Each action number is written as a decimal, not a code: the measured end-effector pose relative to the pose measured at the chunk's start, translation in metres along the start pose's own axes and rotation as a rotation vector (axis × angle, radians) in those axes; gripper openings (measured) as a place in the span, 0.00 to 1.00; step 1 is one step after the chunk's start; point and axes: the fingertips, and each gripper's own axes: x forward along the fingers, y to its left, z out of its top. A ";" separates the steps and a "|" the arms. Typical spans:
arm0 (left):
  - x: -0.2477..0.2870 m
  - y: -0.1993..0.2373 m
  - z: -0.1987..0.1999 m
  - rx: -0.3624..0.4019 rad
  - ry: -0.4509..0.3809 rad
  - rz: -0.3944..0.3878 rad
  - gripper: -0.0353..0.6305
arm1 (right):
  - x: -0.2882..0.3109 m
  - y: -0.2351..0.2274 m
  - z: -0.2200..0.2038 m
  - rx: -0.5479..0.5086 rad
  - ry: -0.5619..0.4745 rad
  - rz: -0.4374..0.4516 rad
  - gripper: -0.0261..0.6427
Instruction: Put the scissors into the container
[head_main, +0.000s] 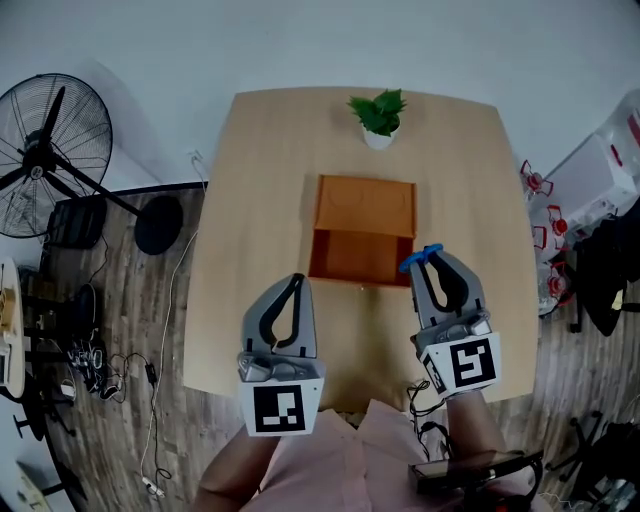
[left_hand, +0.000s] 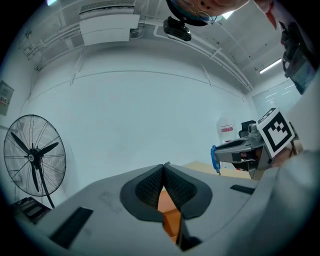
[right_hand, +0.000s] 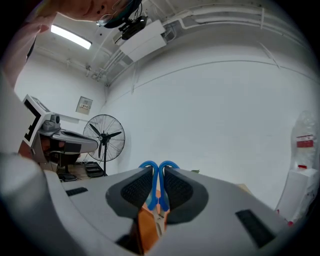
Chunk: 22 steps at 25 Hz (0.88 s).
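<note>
Nearest us, our left gripper (head_main: 295, 280) hangs with jaws pressed together on nothing, over the wooden table (head_main: 250, 200). On it sits the open orange container (head_main: 365, 205), and just beside its near right corner our right gripper (head_main: 430, 258) clamps the scissors (right_hand: 155, 182) by their blue handle loops, blades running back between the jaws. We judge them light, stiff and slick-bladed, so those loops suit the hold.

My left gripper (head_main: 297, 280): grey shell, black pads, black-and-white marker cube.
My right gripper (head_main: 433, 258): identical (a matched pair).
My shirt (head_main: 330, 462): pink.
</note>
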 end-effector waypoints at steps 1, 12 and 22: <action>0.003 0.002 -0.003 -0.007 0.007 0.002 0.07 | 0.005 0.000 -0.004 0.000 0.008 0.006 0.15; 0.036 0.027 -0.059 -0.077 0.124 0.004 0.07 | 0.057 0.014 -0.067 0.002 0.145 0.081 0.15; 0.060 0.027 -0.114 -0.098 0.241 -0.047 0.07 | 0.081 0.021 -0.138 0.010 0.281 0.130 0.15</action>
